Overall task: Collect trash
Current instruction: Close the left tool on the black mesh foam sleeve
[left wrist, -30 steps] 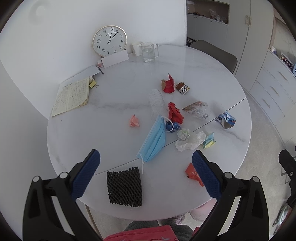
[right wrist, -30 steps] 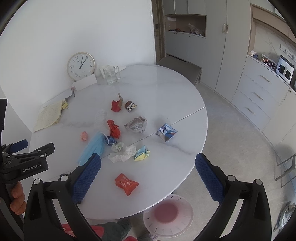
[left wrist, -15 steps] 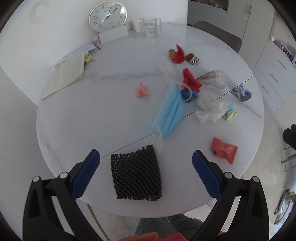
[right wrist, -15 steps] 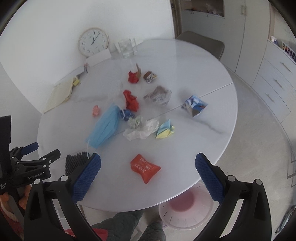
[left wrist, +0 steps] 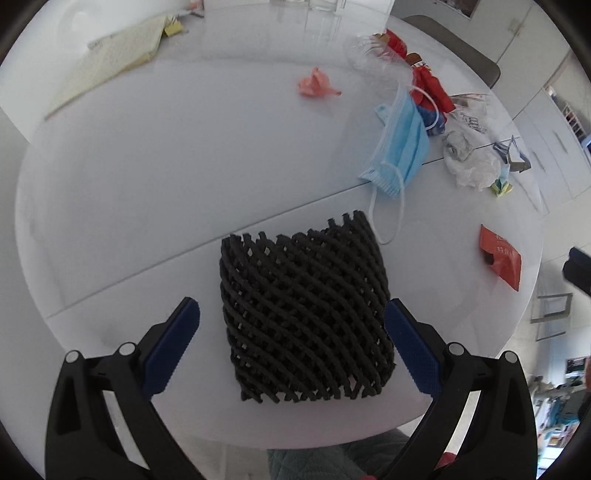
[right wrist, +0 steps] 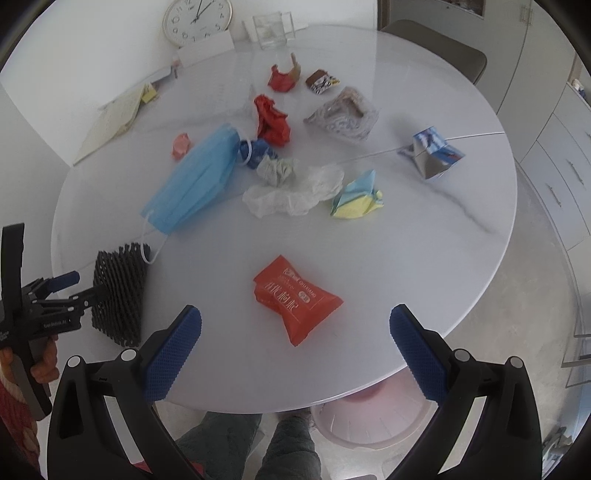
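A black foam net sleeve (left wrist: 303, 306) lies near the front edge of the round white table (left wrist: 147, 184). My left gripper (left wrist: 291, 325) is open, its fingers on either side of the sleeve's near half, not closed on it; it also shows in the right wrist view (right wrist: 79, 286). My right gripper (right wrist: 295, 332) is open and empty, just above the near end of an orange snack packet (right wrist: 295, 299). A blue face mask (right wrist: 195, 184), white crumpled tissue (right wrist: 291, 192), red wrappers (right wrist: 271, 120) and other scraps lie farther back.
A pink-and-white bin (right wrist: 369, 417) stands on the floor under the table's front right edge. A clock (right wrist: 197, 20), glass jug (right wrist: 269, 31) and notebook (right wrist: 110, 122) sit at the back. A chair (right wrist: 436, 51) and cabinets (right wrist: 554, 147) are to the right.
Both grippers have moved down and forward toward the table. The left one now straddles the black net sleeve; the right one has closed in over the orange packet.
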Demonstrator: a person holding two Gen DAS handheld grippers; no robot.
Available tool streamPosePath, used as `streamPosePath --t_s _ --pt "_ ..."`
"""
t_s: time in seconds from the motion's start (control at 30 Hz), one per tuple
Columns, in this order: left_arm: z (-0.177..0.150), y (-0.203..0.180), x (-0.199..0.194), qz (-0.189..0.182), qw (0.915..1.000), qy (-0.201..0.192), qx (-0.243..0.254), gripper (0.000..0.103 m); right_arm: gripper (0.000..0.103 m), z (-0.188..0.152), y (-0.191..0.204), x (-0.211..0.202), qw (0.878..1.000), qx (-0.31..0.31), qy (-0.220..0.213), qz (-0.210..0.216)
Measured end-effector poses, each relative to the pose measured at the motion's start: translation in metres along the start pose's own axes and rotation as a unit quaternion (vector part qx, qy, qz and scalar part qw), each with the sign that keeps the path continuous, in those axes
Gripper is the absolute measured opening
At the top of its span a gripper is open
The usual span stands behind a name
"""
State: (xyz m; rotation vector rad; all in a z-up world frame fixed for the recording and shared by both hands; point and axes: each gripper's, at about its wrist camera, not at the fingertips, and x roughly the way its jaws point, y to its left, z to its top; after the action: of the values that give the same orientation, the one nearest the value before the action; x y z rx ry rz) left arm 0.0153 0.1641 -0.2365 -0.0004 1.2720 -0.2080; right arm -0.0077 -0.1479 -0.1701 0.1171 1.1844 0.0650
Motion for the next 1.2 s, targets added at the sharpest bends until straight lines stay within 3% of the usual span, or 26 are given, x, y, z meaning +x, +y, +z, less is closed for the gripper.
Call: streamPosePath --t_s 0.23,0.3,0.43,0.63,0.73,0.87,1.07,1.2 --pt "-0.007 0.007 0.015 -0.018 0.9994 0.005 -0.03 0.095 0.101 -0.005 0.013 0.012 1.0 -0.021 0.01 0.007" --pt "-0.007 0.009 0.017 -0.031 0.9983 0.004 -0.049 0.091 0.101 -0.005 0.014 0.013 1.0 -0.022 0.01 0.008" --pt "-0.008 0.012 0.019 -0.031 0.9959 -0.003 -0.086 0.079 0.101 -0.005 0.012 0.012 1.0 -0.019 0.011 0.007" --pt "-0.013 0.011 0.017 -0.009 0.9949 -0.016 -0.099 0.063 0.101 -0.008 0.007 0.013 1.0 -0.013 0.012 0.008" --pt "-0.015 0.012 0.015 0.01 0.9952 -0.023 -0.095 0.048 0.101 -0.008 0.006 0.013 1.0 -0.011 0.013 0.011" --pt "-0.019 0.022 0.01 0.006 0.9949 -0.026 -0.097 0.032 0.101 -0.007 0.007 0.013 1.0 -0.015 0.012 0.012" --pt "-0.015 0.027 0.009 0.005 0.9949 -0.02 -0.098 0.015 0.101 -0.002 0.015 0.011 1.0 -0.018 0.007 0.023" --pt "-0.01 0.023 0.003 0.008 0.9956 -0.02 -0.091 0.012 0.101 0.01 0.029 0.01 0.999 -0.018 -0.002 0.04"
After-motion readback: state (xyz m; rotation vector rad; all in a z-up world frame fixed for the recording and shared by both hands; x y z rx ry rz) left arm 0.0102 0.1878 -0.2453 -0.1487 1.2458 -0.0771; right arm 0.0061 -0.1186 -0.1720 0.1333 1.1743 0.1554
